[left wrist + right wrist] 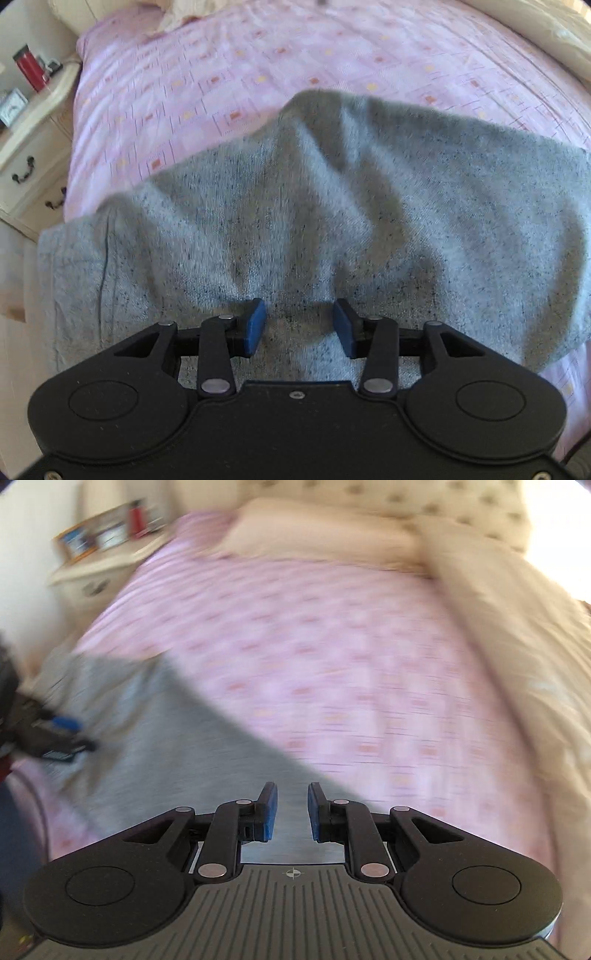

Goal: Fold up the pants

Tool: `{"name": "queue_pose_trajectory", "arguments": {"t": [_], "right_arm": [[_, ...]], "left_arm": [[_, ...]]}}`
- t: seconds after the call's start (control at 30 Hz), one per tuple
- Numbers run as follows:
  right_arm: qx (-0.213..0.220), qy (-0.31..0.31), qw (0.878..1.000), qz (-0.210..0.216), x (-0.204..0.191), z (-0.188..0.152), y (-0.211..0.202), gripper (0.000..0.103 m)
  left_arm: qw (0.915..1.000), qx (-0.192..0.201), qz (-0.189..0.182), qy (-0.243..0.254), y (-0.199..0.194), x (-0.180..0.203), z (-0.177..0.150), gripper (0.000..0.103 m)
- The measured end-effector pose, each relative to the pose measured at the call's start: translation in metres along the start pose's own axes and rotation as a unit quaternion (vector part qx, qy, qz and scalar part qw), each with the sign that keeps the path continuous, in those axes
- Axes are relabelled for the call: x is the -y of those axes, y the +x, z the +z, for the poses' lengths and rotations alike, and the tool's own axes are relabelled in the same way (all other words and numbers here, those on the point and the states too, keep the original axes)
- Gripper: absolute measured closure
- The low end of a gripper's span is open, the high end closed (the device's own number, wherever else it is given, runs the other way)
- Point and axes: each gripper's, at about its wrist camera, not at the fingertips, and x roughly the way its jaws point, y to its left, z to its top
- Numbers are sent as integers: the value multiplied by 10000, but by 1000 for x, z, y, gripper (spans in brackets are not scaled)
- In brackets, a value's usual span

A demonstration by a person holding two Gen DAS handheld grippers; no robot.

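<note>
Grey speckled pants lie rumpled on the pink bedspread, near the bed's front edge. My left gripper is open just above the near edge of the pants, its blue pads apart with grey cloth showing between them. In the blurred right wrist view the pants stretch to the left. My right gripper is open over the pants' right end, with nothing held. The left gripper shows at the far left of that view.
A cream nightstand with a red bottle and small items stands left of the bed. Cream pillows and a cream duvet lie at the bed's far end and right side.
</note>
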Motion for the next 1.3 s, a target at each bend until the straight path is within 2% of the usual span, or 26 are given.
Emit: {"name": "queue_pose_trajectory", "arguments": {"t": [0.1,0.23,0.37,0.53,0.63,0.67,0.77,0.83,1.07,1.1,1.17,1.2,1.27,1.3], "right_arm": [[234,373,9988,-194,34,-1,-8,84],[202,584,9960,-651,79,-10,-4,83],[1,1064,9879,-1127,130,-37,12,80],[243,1483,9740,-1695,176,-90,15,80],[435,1349,9705,-1950,190,-118,21,80],[458,1289,9696,-2031,193,-124,22,80],[578,1403,9678,-2010,202,-140,27,80],[567,1517,9665,-1990,206,-144,29,79],[274,1601,9702,-1798,218,-152,49,73],[256,1704,9693,-1753,220,-151,49,73],[255,1804,9710,-1547,220,-149,48,102],[247,1678,9727,-1584,217,-146,47,102],[154,1083,9747,-1950,207,-139,51,102],[151,1035,9733,-2041,208,-137,53,102]], "left_arm": [[9990,413,-4,-167,-14,1,1,53],[9953,780,-282,-492,-30,10,3,53],[9923,871,-593,-650,-32,26,8,53],[9917,766,-757,-709,-21,52,4,53],[9950,511,-608,-608,-5,65,-3,53],[9959,576,-490,-506,-2,70,-7,52],[9962,866,-127,11,-6,86,-15,52],[9956,927,-36,116,-6,89,-17,52],[9960,834,-276,-190,-4,78,-12,52],[9960,831,-277,-196,-4,78,-12,52],[9960,845,-248,-166,-4,80,-13,52],[9959,858,-237,-156,-5,81,-13,52],[9955,894,-273,-171,-7,81,-13,53],[9949,927,-341,-208,-8,80,-14,55]]}}
